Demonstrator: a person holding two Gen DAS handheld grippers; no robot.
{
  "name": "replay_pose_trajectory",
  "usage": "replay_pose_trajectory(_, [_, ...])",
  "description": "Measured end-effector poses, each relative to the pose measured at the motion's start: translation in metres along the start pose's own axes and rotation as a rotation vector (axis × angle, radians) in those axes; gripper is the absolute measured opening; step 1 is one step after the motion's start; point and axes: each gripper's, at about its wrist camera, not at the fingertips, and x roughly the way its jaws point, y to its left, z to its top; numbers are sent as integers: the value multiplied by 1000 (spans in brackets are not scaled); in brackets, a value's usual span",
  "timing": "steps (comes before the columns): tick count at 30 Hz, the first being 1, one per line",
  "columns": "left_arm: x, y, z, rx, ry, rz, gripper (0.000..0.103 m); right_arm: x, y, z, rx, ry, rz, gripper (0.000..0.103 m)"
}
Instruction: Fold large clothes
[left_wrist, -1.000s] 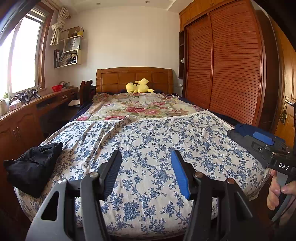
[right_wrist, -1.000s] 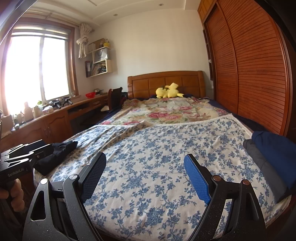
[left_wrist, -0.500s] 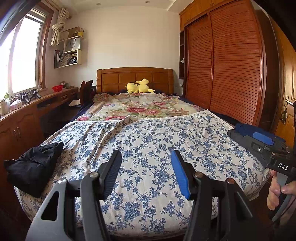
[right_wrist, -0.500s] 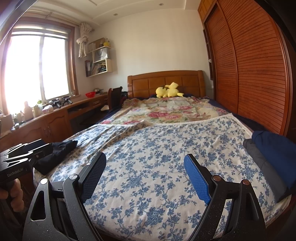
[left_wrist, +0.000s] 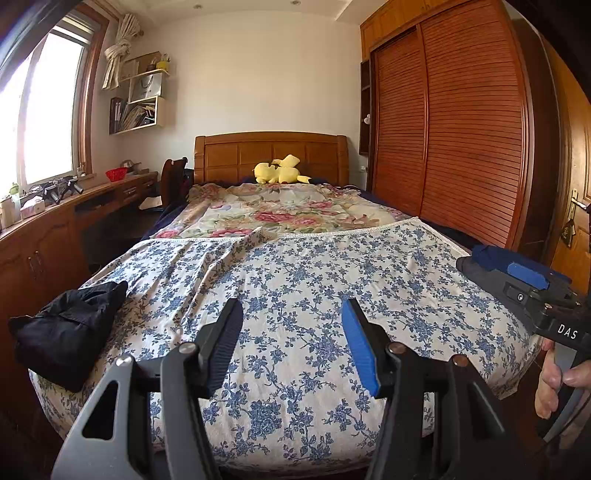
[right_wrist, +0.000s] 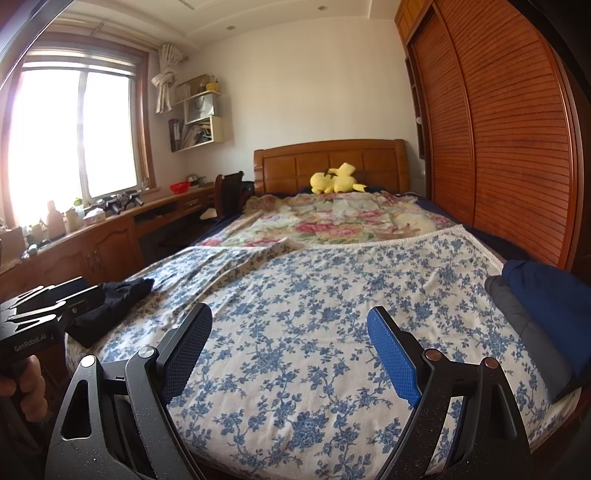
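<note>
Your left gripper (left_wrist: 291, 343) hovers over the foot of the bed, jaws apart and empty. The crumpled black garment (left_wrist: 66, 332) lies well off to its left, on the blue-flowered cover (left_wrist: 314, 273) at the bed's left edge. Your right gripper (right_wrist: 288, 354) is spread wider, also empty; the folded navy and grey clothes (right_wrist: 535, 310) sit to its right, apart from it.

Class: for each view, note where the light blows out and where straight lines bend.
Right wrist view: the window glares white, washing out the desk beside it. Left wrist view: less glare, window at the edge. Both: fisheye bows the wardrobe slats.
</note>
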Motion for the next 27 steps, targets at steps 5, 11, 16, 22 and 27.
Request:
replay_pose_trajectory(5, [2,0,-1,1,4,3,55,1,-1,-2,-1,4,0,88])
replay_pose_trajectory(11, [2,0,-1,1,4,4,55,3,-4,-7,0,11,-1,88])
replay_pose_trajectory(16, [2,0,0,1,4,3,55,3,-4,-6,0,9,-1,88])
replay_pose_trajectory(22, [1,1,-1,1,4,3,55,4,-7,-7,0,8,-3,88])
replay_pose_trajectory(27, [2,0,0,1,4,3,55,3,-8,-7,-1,8,-2,88])
